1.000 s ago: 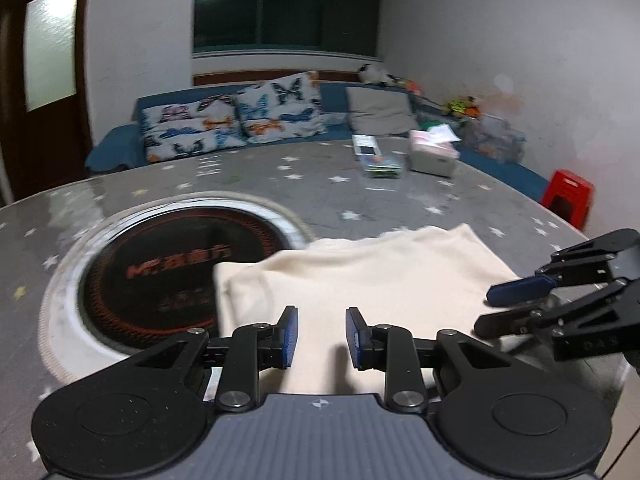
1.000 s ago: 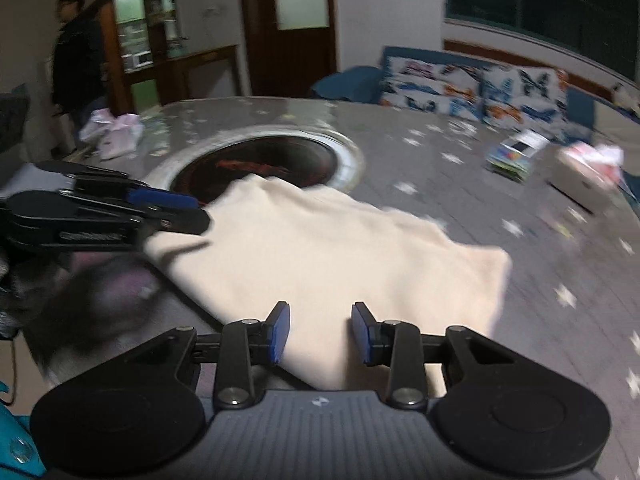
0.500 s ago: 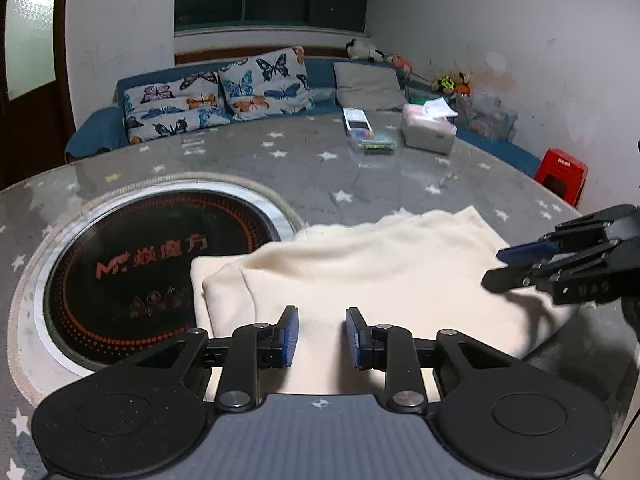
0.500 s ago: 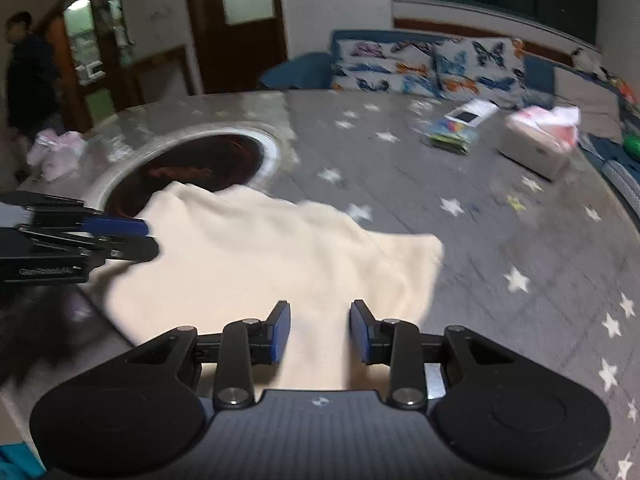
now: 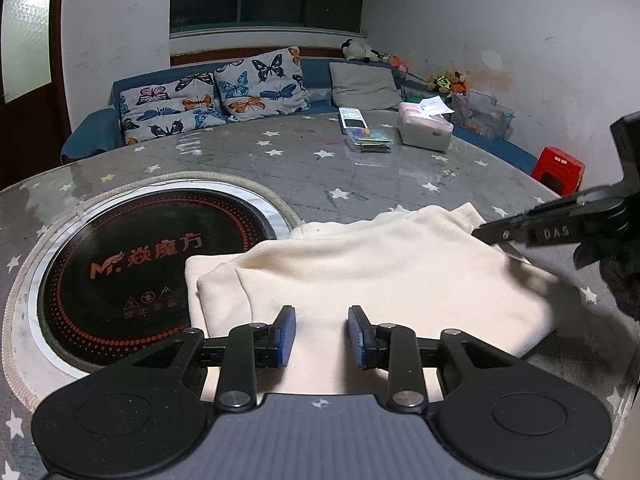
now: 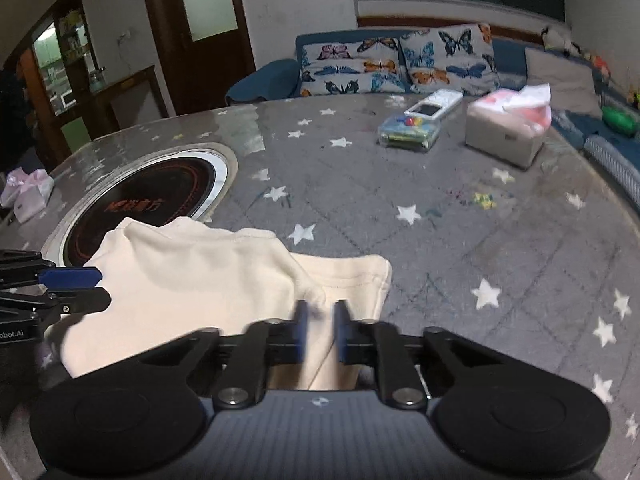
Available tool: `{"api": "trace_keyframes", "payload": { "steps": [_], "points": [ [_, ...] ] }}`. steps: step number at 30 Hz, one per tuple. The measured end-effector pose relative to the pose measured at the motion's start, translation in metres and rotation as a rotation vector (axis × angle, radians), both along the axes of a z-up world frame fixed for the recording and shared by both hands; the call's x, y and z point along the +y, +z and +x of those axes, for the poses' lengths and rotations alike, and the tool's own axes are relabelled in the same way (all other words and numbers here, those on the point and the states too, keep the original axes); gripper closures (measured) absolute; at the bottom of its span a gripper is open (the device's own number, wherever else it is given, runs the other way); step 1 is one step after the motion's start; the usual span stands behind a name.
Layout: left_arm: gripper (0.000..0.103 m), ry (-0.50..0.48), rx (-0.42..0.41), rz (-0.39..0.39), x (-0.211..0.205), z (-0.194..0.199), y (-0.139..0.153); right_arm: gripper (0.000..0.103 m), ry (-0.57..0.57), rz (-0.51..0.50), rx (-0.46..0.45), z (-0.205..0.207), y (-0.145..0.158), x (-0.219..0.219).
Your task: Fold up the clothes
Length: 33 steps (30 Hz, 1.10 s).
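Right hand-held gripper (image 6: 319, 330) narrower than half second ago, jaws closing around right edge of cream fleece garment (image 6: 192, 272); grasp unconfirmed, motion-blurred. Next fold likely starting. Left hand-held gripper (image 5: 322, 336) wide, over garment's near edge. Garment flat on grey star-patterned surface (image 6: 460, 216), overlapping black round cooktop (image 5: 132, 264). Right view alone shows stitched hem layer.

The garment (image 5: 360, 280) is soft, matt cream cloth with a stitched hem. The table (image 6: 480, 240) has a glossy, reflective top over a grey star print. The hob (image 5: 152, 264) is smooth black glass, ringed in shiny metal. Both grippers, left (image 5: 322, 336) and right (image 6: 319, 332), look like matt black plastic, with blue pads (image 5: 287, 334) and bright metal rivets.
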<state>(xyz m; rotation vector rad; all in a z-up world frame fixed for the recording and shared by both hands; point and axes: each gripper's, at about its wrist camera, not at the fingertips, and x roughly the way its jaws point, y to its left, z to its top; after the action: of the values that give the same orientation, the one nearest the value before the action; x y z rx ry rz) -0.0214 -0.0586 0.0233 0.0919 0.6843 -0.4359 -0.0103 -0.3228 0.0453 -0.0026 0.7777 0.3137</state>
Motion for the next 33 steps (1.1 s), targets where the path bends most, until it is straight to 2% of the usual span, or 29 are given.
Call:
{"api": "trace_keyframes", "payload": {
  "steps": [3, 6, 12, 17, 24, 27, 33],
  "points": [
    [0.071, -0.01, 0.0, 0.006, 0.0, 0.0, 0.0, 0.099, -0.001, -0.086, -0.048, -0.004, 0.006, 0.007],
    [0.071, -0.014, 0.005, 0.005, 0.0, 0.001, 0.003, 0.099, -0.006, -0.119, -0.031, 0.0, 0.0, 0.008],
    [0.071, -0.005, 0.0, -0.006, -0.002, 0.016, 0.015, 0.096, -0.007, -0.088, -0.061, 0.0, 0.015, 0.008],
    [0.071, -0.003, 0.001, -0.008, -0.012, 0.04, 0.018, 0.096, 0.087, -0.046, -0.071, 0.008, 0.026, 0.028],
    [0.081, 0.024, 0.041, -0.011, -0.014, 0.066, 0.005, 0.096, 0.115, -0.048, -0.031, 0.034, 0.008, 0.05],
    [0.081, 0.029, 0.056, -0.001, -0.015, 0.071, -0.004, 0.096, 0.102, -0.051, -0.022, 0.039, 0.002, 0.05],
    [0.08, 0.041, 0.057, -0.008, -0.015, 0.069, 0.002, 0.094, 0.109, -0.059, -0.044, 0.029, 0.013, 0.051]
  ]
}}
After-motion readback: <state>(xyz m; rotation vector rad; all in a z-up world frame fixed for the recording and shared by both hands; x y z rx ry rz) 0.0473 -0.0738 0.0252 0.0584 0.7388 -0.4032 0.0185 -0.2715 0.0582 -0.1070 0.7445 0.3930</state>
